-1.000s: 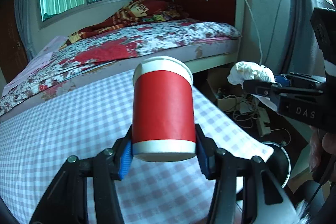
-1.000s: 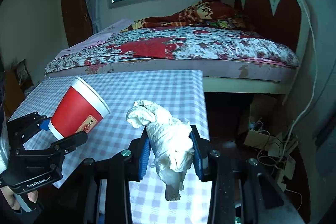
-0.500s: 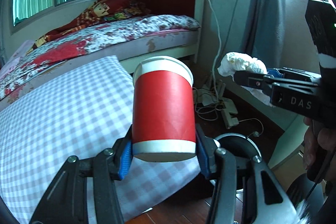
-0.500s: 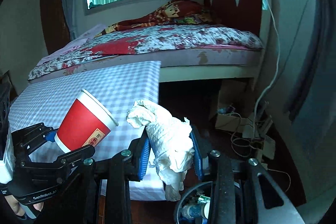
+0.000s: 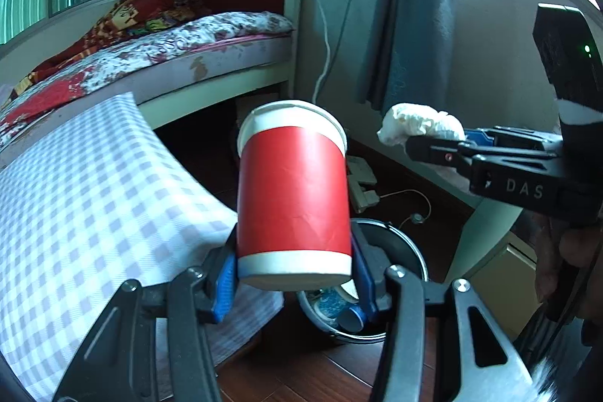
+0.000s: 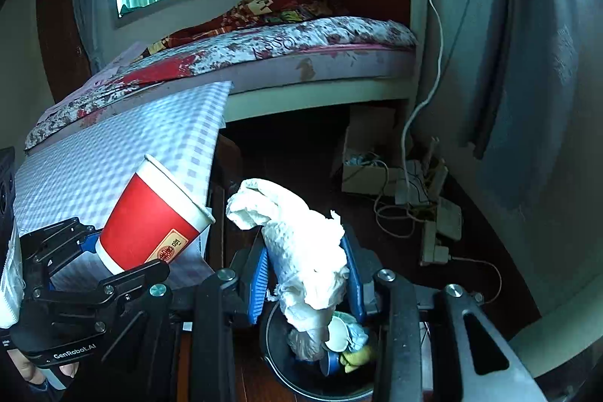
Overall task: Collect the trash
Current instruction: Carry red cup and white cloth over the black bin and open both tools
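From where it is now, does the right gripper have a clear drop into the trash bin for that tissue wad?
Probably yes. The right gripper holds the tissue wad right above the trash bin, whose mouth is open with only earlier trash inside. The left gripper with the red cup stands off to the side.

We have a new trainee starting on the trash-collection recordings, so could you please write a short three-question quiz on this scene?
1. True or false: the left gripper is shut on a red paper cup with white rim.
2. What does the right gripper hold? A) crumpled white paper towel B) blue bottle C) nothing
3. Fill in: below both grippers on the wooden floor stands a round black ____ with rubbish already inside.

Key: 1 true; 2 A, the crumpled white paper towel; 3 trash bin.
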A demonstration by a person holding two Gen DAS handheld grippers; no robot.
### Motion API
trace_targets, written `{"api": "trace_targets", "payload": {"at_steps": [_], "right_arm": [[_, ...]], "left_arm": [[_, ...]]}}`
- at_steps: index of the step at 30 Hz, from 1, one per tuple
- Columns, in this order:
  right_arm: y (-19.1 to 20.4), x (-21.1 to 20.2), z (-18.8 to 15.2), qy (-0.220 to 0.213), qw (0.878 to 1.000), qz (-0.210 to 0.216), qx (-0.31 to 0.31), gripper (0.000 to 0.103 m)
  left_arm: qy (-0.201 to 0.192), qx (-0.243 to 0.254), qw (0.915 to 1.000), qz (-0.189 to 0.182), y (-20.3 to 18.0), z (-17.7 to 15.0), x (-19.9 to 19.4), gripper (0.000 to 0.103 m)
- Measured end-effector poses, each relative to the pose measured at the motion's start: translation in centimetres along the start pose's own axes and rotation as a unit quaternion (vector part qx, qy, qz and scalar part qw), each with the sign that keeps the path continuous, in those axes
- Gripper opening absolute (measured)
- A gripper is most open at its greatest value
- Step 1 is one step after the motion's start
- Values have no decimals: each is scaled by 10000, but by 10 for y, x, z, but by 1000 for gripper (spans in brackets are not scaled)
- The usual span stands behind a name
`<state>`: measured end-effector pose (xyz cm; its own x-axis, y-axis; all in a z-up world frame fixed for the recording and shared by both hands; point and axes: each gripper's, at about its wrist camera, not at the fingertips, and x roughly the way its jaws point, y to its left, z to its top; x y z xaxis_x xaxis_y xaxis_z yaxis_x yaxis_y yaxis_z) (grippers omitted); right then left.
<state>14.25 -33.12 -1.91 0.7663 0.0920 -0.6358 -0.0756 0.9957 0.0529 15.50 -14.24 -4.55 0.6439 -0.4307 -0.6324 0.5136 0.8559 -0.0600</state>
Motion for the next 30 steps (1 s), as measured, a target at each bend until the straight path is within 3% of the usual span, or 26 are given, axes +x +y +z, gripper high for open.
{"api": "trace_targets", "payload": {"at_steps": [9,17,30], "right_arm": [[-37,9,-50,458,9988,-145,40,37],[-61,40,-90,970,9950,-82,227,37],[-71,102,-119,1442,9893,133,154,38]], "left_arm": [[243,210,9991,-263,-36,-21,27,53],[774,-14,9963,-373,-45,-45,63,53],[1262,-293,9902,-530,-49,-66,114,53]]}}
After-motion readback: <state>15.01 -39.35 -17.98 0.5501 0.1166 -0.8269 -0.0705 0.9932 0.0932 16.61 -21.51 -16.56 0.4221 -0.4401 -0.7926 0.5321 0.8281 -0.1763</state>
